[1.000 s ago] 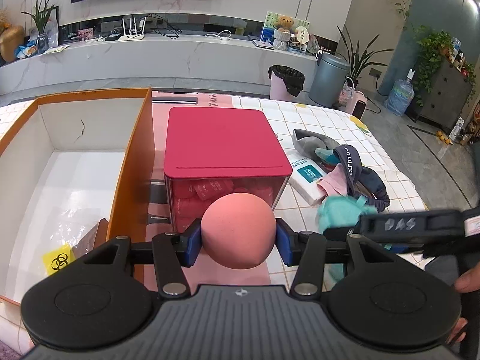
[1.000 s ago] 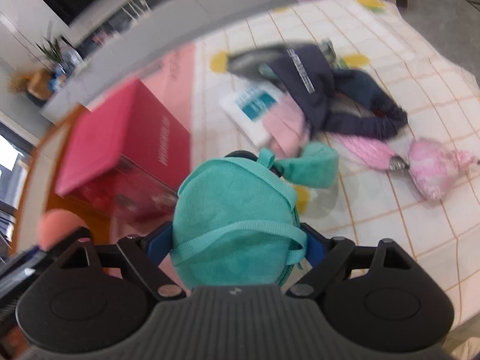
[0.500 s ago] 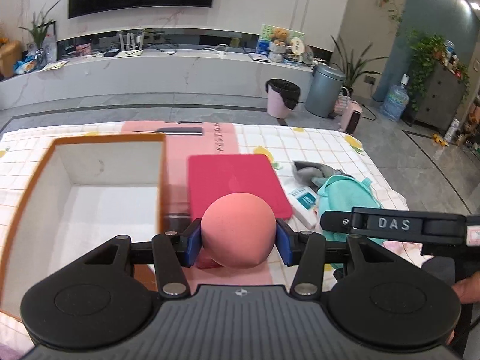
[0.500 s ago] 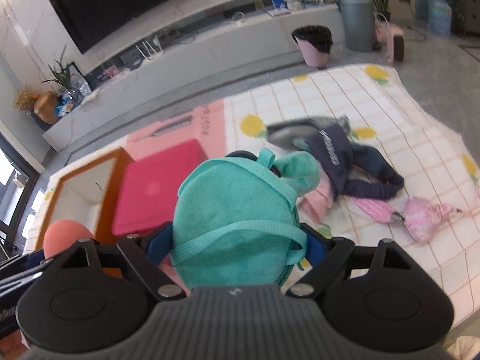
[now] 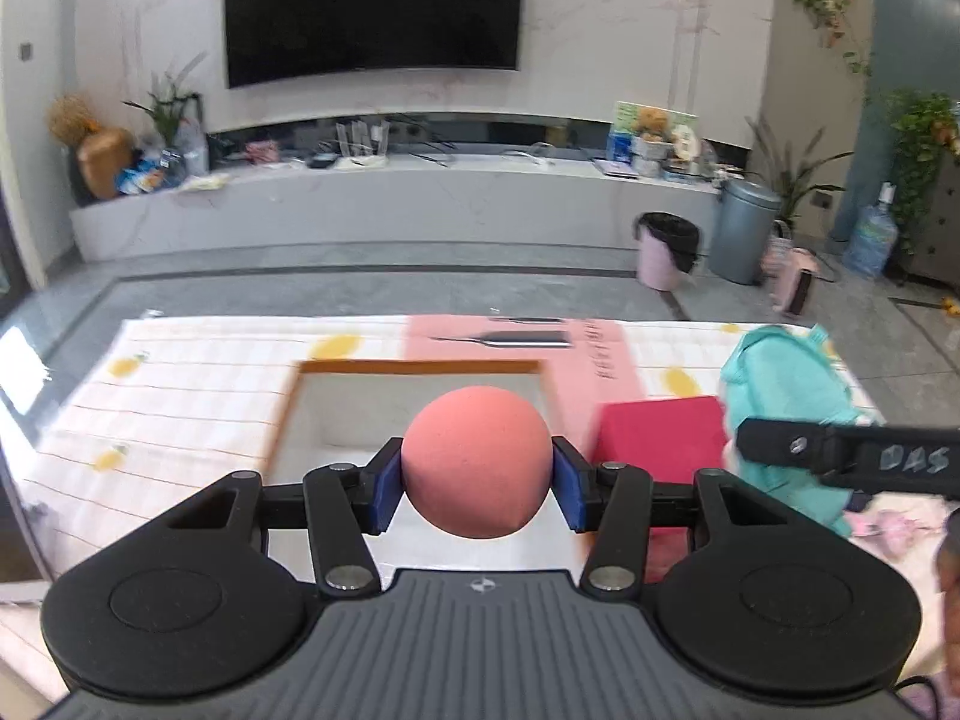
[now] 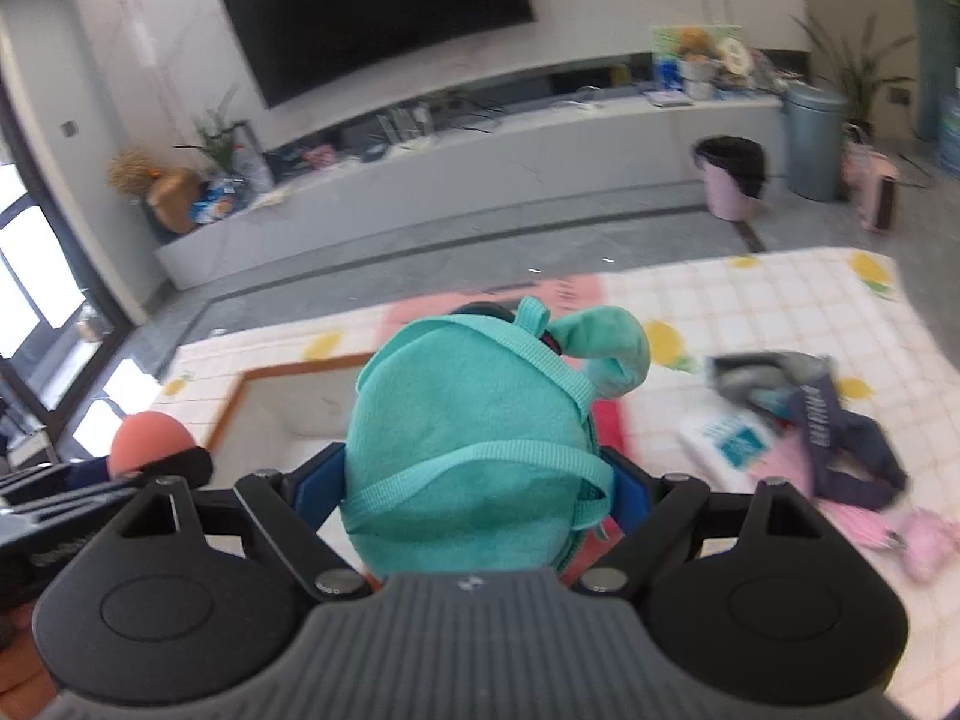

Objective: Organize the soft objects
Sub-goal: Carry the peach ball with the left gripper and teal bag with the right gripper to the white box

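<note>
**Both tools carrying soft toys**

Centrally in each view: the left tool [image 5: 477, 483] clenches a round coral foam ball [image 5: 477, 462]; the right tool [image 6: 474, 486] grips a teal plush backpack [image 6: 468, 450]. Behind them sits an orange-rimmed white box [image 5: 414, 367] on the checked surface [image 5: 198, 372].

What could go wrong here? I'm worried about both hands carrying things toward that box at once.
The round pink ball sits between only the left gripper pads and might squirt out. The right gripper with its teal plush backpack is close alongside, so they may collide over the orange-rimmed box.
</note>
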`<state>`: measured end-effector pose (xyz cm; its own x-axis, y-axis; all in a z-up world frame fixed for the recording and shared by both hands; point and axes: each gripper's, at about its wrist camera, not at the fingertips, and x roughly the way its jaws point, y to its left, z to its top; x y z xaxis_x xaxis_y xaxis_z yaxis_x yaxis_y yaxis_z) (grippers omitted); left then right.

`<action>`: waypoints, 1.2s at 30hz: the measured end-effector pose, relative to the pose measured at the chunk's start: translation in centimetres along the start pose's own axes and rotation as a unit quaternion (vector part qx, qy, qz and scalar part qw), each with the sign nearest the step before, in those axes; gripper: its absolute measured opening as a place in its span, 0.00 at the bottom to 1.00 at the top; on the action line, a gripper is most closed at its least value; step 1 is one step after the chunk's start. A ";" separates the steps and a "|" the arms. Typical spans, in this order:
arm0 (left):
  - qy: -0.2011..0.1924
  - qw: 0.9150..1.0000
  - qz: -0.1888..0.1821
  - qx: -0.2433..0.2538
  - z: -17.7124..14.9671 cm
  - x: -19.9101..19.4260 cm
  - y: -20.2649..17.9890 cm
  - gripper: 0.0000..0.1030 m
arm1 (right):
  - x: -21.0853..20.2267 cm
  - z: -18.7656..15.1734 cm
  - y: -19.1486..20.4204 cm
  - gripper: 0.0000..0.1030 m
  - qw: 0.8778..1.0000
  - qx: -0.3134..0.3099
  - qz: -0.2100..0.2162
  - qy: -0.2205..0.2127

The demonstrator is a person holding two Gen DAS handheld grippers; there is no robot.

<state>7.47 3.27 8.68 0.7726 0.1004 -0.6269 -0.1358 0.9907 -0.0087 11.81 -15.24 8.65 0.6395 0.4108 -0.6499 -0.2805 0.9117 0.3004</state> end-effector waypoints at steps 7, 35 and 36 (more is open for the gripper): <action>0.021 1.000 0.018 0.008 -1.0 3.3 3.9 0.56 | 5.0 0.1 5.3 0.83 0.993 -0.012 0.102 0.058; 0.081 0.995 0.024 -0.050 -3.5 6.2 9.9 0.56 | 3.8 -2.0 10.2 0.82 0.986 -0.023 0.165 -0.001; 0.084 0.995 0.023 -0.038 -3.7 6.5 9.7 0.56 | 4.6 -2.4 10.1 0.82 0.988 -0.024 0.152 0.007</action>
<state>8.90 13.15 1.64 0.6503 0.1231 -0.7496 -0.2206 0.9749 -0.0313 10.21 -4.08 7.04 0.5099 0.6662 -0.5442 -0.4917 0.7448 0.4510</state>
